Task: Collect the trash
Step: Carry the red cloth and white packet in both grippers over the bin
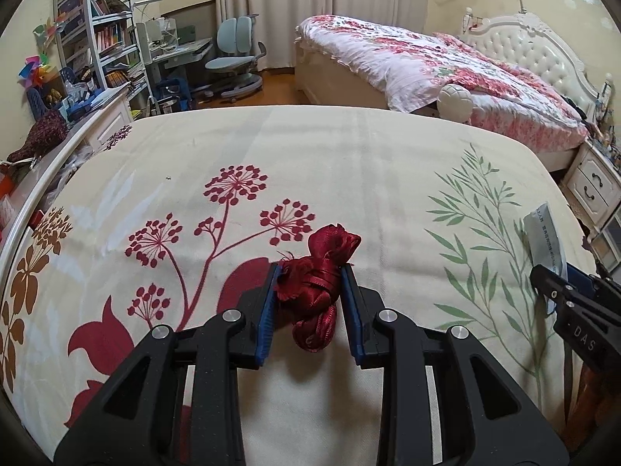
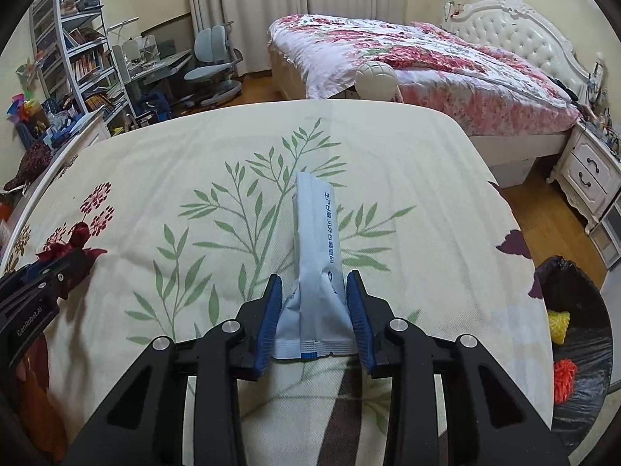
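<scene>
On the far left of the room stands a white bookshelf [image 1: 101,31], with a desk chair [image 1: 236,58] to its right. Nearer me lies a cream floral bedcover [image 1: 349,163], spread wide below both my tools.

My left gripper [image 1: 309,272] is closed on a bundle of dark red ribbon [image 1: 322,272], which sits between the blue pads, one end hanging loose toward me. I judge it soft and very light; it will squash and may slide, so the thick knotted middle is the best place to hold.

To the right, my right gripper [image 2: 313,283] is pinching a pale blue and white foil sachet [image 2: 316,256] near its sealed near end, the rest pointing away over the green leaf print. It looks thin, light and slick, and it is creasing under the squeeze.

At the far right, off the bed's edge, a black bin bag [image 2: 582,372] sits open with yellow and orange scraps inside.
</scene>
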